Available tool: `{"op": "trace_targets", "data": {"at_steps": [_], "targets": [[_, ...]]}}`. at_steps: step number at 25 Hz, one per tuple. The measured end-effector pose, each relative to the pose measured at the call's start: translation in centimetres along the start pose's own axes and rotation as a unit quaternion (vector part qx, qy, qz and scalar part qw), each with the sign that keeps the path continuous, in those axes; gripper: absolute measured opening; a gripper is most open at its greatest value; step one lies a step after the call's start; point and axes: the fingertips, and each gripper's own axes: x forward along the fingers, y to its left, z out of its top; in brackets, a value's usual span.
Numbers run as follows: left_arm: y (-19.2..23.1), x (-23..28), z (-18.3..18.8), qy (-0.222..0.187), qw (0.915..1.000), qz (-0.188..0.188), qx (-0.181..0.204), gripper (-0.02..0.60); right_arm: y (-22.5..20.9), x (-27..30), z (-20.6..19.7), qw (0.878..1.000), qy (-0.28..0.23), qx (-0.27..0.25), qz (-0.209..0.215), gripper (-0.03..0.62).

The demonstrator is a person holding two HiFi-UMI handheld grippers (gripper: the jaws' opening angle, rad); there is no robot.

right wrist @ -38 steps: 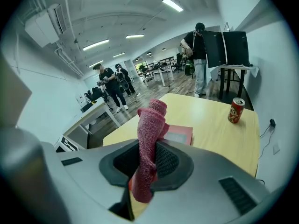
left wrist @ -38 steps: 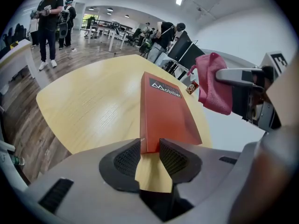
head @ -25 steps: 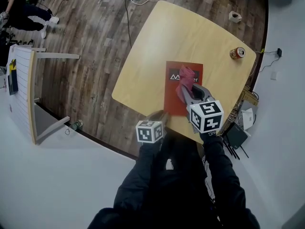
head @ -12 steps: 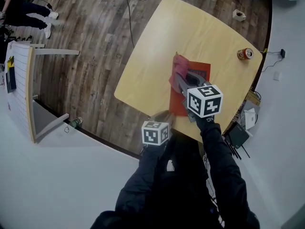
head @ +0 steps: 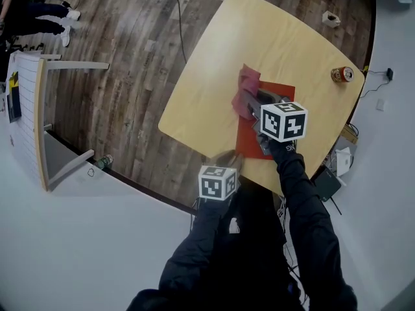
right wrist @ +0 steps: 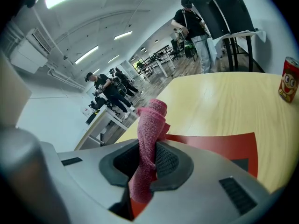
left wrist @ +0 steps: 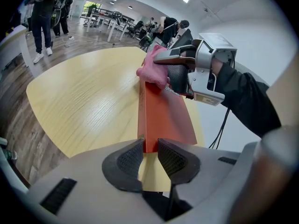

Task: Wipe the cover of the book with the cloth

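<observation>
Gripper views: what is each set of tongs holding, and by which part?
The right gripper pinches the pink cloth mid-length; a bunched end sticks out past the tongs. The left gripper appears to clamp the near edge of the red book.

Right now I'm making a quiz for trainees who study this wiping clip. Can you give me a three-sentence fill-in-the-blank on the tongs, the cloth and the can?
1. The right tongs are shut on the pink ____.
2. The cloth rests at the far end of the ____ book.
3. The can stands on the ____, apart from the book.

Missing words: cloth; red; table.
</observation>
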Motion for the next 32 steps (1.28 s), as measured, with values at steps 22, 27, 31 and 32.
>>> {"op": "trace_targets", "data": {"at_steps": [22,27,31,32], "targets": [[0.1,-0.1,0.0,0.002,0.9997,0.025,-0.002,0.118,-5.3,-2.9,-0.2,0.999,0.001,0.000,-0.046,0.078],[0.1,0.0,0.0,0.001,0.9996,0.027,-0.001,0.118,-6.5,-4.0,-0.1,0.998,-0.005,0.006,-0.057,0.078],[0.0,-0.1,0.0,0.003,0.9996,0.029,0.002,0.118,-7.5,-4.9,-0.2,0.998,-0.009,0.010,-0.064,0.078],[0.0,-0.1,0.0,0.003,0.9996,0.029,0.003,0.118,-7.8,-5.1,-0.2,0.998,-0.011,0.012,-0.066,0.078]]}}
